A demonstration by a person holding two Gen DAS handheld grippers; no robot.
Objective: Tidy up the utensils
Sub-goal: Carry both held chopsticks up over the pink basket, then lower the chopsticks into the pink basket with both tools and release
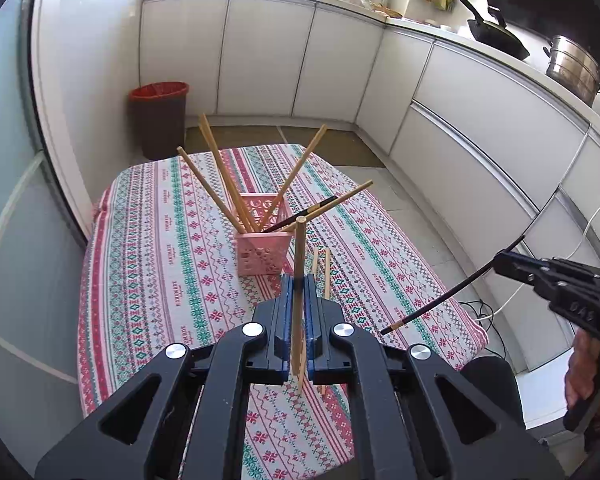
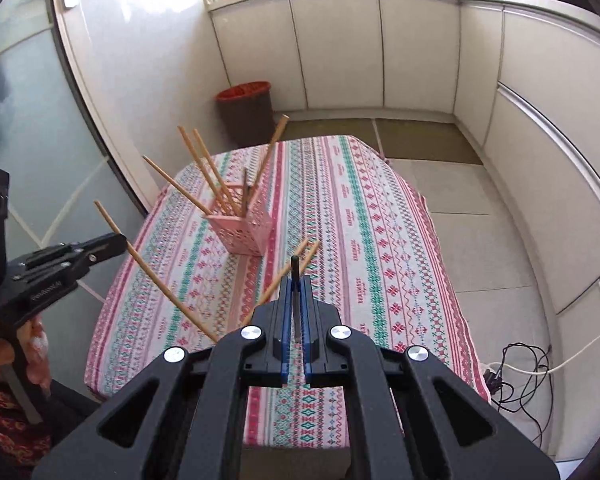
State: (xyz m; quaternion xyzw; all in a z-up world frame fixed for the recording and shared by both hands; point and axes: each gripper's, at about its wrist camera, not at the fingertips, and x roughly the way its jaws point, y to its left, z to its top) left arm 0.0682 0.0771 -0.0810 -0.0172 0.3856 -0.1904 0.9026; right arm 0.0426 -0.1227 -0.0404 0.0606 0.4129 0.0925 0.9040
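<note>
A pink perforated holder [image 1: 262, 246] stands on the patterned tablecloth [image 1: 160, 264] with several wooden chopsticks and one black one leaning in it; it also shows in the right wrist view [image 2: 242, 228]. My left gripper [image 1: 299, 284] is shut on a wooden chopstick [image 1: 299, 256], held upright above the table near the holder. My right gripper [image 2: 296, 282] is shut on a black chopstick [image 2: 295, 268], also seen from the left view [image 1: 456, 290]. Two wooden chopsticks [image 1: 320, 270] lie on the cloth beside the holder.
The table stands in a kitchen with white cabinets [image 1: 480, 128] at the back and right. A dark bin with a red liner [image 1: 159, 118] stands beyond the table. Cables [image 2: 520, 376] lie on the tiled floor at right. A glass door [image 1: 16, 200] is at left.
</note>
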